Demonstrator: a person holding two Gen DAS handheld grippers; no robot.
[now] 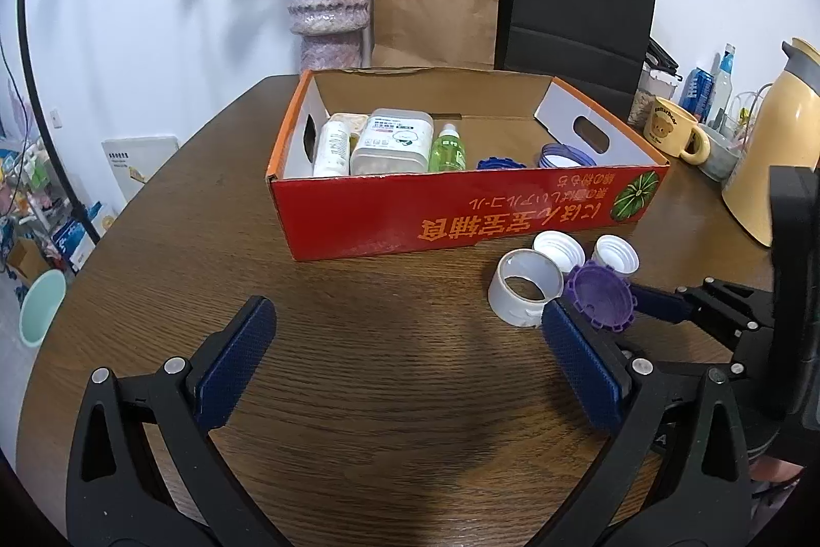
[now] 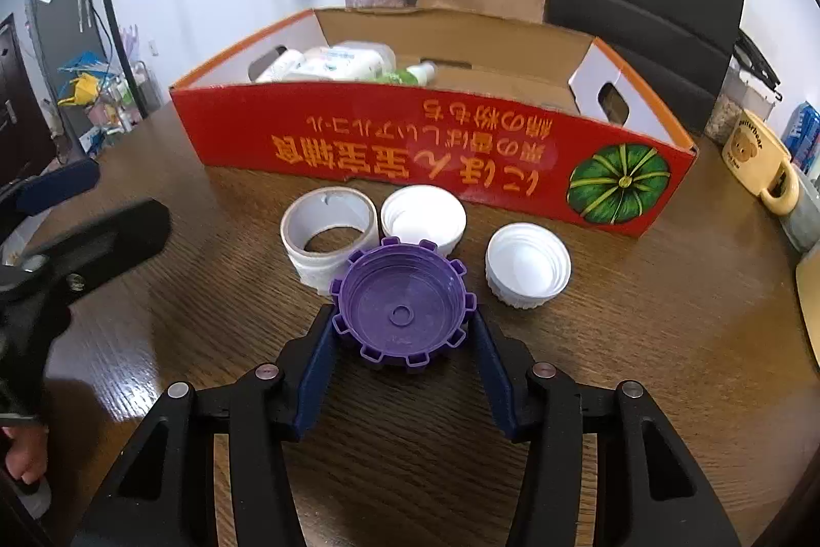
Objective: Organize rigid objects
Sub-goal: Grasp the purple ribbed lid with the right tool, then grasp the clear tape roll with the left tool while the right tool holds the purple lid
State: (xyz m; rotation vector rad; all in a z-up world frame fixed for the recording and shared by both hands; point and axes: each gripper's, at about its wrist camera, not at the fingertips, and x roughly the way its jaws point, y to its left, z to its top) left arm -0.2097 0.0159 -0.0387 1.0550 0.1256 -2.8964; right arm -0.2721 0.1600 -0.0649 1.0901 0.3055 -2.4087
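Gripping with the right gripper (image 2: 402, 331): blue pads pressing both sides of the purple notched plastic cap (image 2: 402, 303), lying mouth-up on the brown wooden table (image 2: 640, 342) just in front of the red cardboard box (image 2: 410, 137), probably for lifting into it. Sitting between cap and box: white tape roll (image 2: 328, 229) and two white ribbed caps (image 2: 423, 216), likely awaiting their turn. Hovering wide open and empty left of the box front: left gripper (image 1: 405, 352), keeping clear.

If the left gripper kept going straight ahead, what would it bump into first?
Probably the bare wooden table, since the open left gripper tilts down at it. Sliding on, it would likely reach the red box. Depth is hard to judge.
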